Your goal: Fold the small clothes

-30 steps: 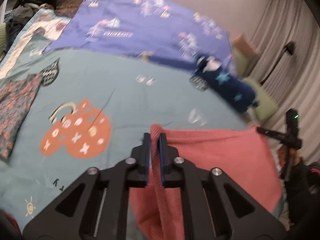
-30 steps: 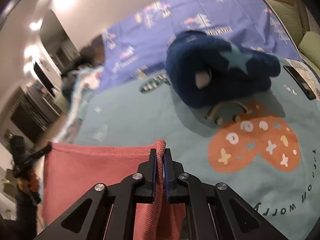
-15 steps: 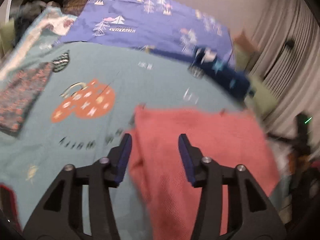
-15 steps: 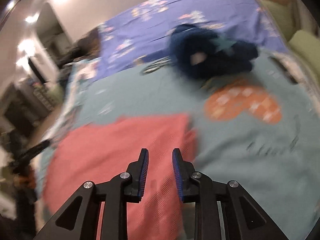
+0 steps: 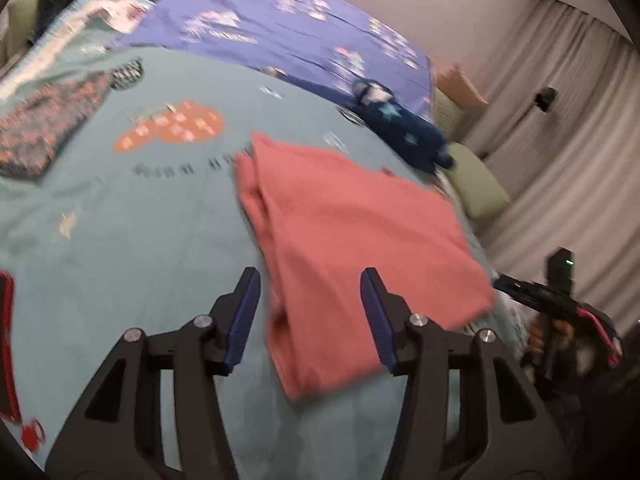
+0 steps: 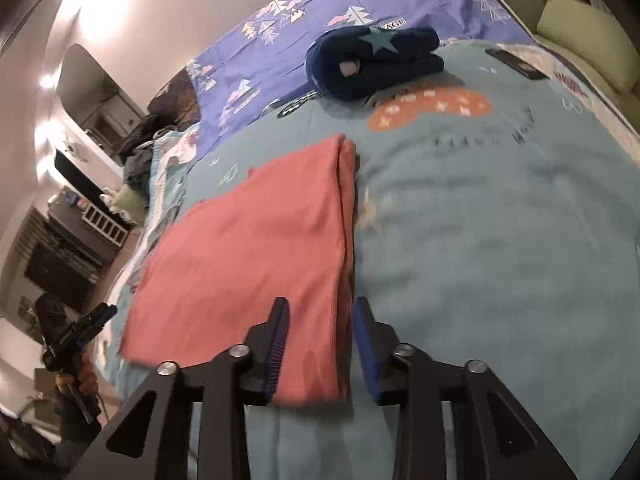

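- The folded salmon-pink knit cloth (image 5: 352,240) lies flat on the teal printed blanket (image 5: 140,232).
- The left gripper (image 5: 310,312) is opening, gripping nothing; the cloth extends toward one o'clock.
- The right gripper (image 6: 318,340) is opening too, empty; the cloth extends toward eleven o'clock.

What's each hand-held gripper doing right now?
Left hand-held gripper: jaws opening, off the pink cloth.
Right hand-held gripper: jaws opening, also holding nothing.
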A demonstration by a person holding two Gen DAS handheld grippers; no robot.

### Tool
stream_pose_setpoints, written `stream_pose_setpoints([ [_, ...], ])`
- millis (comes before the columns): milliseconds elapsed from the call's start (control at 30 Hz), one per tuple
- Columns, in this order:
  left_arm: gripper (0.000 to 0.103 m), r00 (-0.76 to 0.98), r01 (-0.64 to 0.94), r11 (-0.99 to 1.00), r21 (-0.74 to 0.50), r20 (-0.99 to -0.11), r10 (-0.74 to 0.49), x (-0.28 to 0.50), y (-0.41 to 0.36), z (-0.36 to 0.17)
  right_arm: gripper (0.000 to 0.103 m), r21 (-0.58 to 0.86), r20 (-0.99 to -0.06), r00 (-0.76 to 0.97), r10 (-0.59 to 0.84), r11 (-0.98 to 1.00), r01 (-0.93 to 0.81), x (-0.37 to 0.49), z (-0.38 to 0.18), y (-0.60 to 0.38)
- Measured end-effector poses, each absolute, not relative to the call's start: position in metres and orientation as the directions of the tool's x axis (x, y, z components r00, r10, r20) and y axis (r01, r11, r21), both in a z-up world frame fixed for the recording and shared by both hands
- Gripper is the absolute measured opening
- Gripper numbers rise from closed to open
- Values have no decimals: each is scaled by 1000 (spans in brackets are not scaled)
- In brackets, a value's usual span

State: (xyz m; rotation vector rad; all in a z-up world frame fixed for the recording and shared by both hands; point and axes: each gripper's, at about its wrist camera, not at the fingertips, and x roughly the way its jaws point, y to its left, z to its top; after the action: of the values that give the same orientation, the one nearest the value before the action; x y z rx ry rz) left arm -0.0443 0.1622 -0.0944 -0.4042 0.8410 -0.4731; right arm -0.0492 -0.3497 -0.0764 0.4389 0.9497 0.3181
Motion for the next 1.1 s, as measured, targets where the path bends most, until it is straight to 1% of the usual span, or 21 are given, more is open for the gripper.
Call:
stream_pose_setpoints([
  [67, 57, 526, 269, 799, -538, -613, -589, -55, 158, -102, 56, 501, -705, 527, 475, 859, -105, -59, -81, -344],
  [133, 59, 500, 280, 798, -534, -628, -596, -58, 153, -110, 61, 489, -705, 507, 497, 857, -159, -67, -83, -339],
  [267, 59, 489, 311, 835, -453, -678, -549, -57, 127, -119, 61, 440, -718, 490, 495, 868, -232, -57, -86, -322],
  [300, 47, 496, 318, 842, -436, -680, -540, -55, 121, -117, 61, 429, -723, 489, 488, 872, -237, -52, -86, -320],
  [333, 22, 500, 325, 842, -431, -677, -540, -56, 118, -115, 55, 408, -732, 485, 478, 878, -249, -48, -85, -314],
  [367, 12, 505, 330, 842, -426, -674, -539, -57, 116, -112, 34, 388, -739, 485, 468, 883, -262, -49, -83, -310],
  [400, 8, 520, 329, 848, -416, -670, -530, -61, 117, -108, 21, 368, -745, 484, 459, 888, -275, -52, -81, -307],
  [433, 7, 530, 329, 850, -412, -664, -528, -65, 119, -106, 13, 341, -752, 491, 440, 897, -281, -55, -79, -307],
  [467, 4, 543, 325, 854, -407, -659, -520, -70, 125, -104, 12, 331, -751, 501, 430, 902, -277, -58, -78, -309],
  [567, 4, 564, 261, 890, -374, -689, -456, -77, 142, -109, 11, 335, -763, 509, 398, 918, -214, -60, -85, -329],
  [633, 4, 553, 178, 906, -383, -723, -414, -77, 160, -123, 10, 332, -790, 499, 356, 933, -139, -63, -98, -345],
  [700, 4, 538, 107, 920, -378, -756, -373, -81, 173, -135, 7, 344, -793, 507, 339, 935, -86, -66, -104, -358],
  [733, 4, 542, 92, 919, -382, -756, -368, -84, 177, -137, 8, 362, -785, 518, 340, 930, -62, -71, -102, -363],
  [767, 4, 548, 86, 916, -392, -749, -372, -87, 179, -136, 11, 358, -784, 526, 329, 933, -50, -74, -100, -365],
  [800, 4, 556, 89, 909, -406, -737, -384, -89, 180, -132, 12, 344, -784, 536, 313, 938, -44, -77, -96, -365],
  [867, 4, 583, 118, 901, -417, -706, -403, -92, 175, -120, 13, 299, -783, 556, 280, 952, -60, -81, -85, -359],
  [933, 5, 599, 174, 898, -403, -680, -422, -90, 163, -105, 13, 268, -770, 574, 280, 957, -108, -80, -71, -343],
  [967, 10, 611, 221, 898, -381, -664, -432, -87, 151, -95, 14, 268, -760, 581, 293, 954, -132, -79, -67, -335],
  [1033, 26, 623, 286, 890, -355, -636, -455, -83, 130, -86, 18, 276, -725, 599, 339, 940, -198, -75, -56, -310],
  [1100, 29, 626, 339, 877, -341, -615, -480, -72, 111, -83, 23, 289, -707, 602, 370, 929, -231, -67, -56, -290],
])
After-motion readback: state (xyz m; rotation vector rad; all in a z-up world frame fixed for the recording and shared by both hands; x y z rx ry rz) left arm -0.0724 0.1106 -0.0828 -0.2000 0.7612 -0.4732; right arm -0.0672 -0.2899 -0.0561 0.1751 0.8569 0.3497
